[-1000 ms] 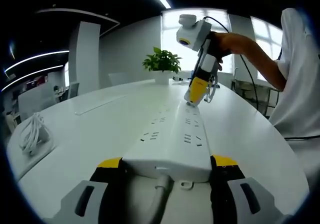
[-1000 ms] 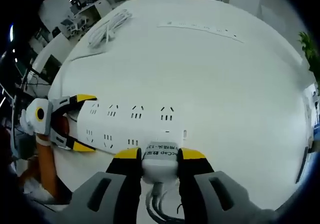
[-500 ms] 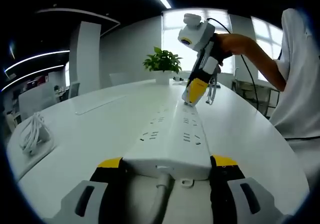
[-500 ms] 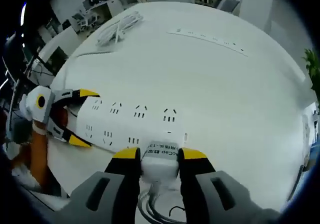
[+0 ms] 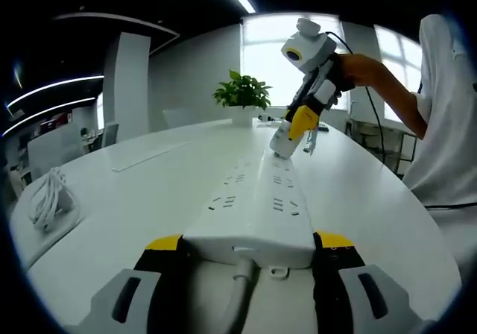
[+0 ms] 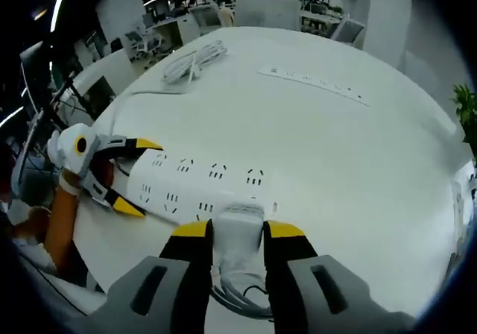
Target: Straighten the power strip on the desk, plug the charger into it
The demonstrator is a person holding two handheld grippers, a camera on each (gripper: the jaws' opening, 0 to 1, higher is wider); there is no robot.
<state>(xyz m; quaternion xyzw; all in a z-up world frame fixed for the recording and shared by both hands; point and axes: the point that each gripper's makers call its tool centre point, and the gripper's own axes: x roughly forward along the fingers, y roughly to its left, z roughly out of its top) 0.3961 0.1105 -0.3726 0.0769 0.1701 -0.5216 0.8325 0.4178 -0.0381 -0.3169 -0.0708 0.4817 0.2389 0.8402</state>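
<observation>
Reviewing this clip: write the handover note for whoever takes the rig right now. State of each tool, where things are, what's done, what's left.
Left tool: jaws clamped on the cable end of the power strip, steadying it flat on the white desk.
Right tool: shut on the white charger, held just above the strip's far end, tilted; its cable hangs below.
Done: the strip lies straight along the desk.
Left: the charger is not seated; whether its prongs touch a socket cannot be told. Line it up over a far-end socket and press it in.
Also on the desk: a coiled white cable, a second power strip, a potted plant.
</observation>
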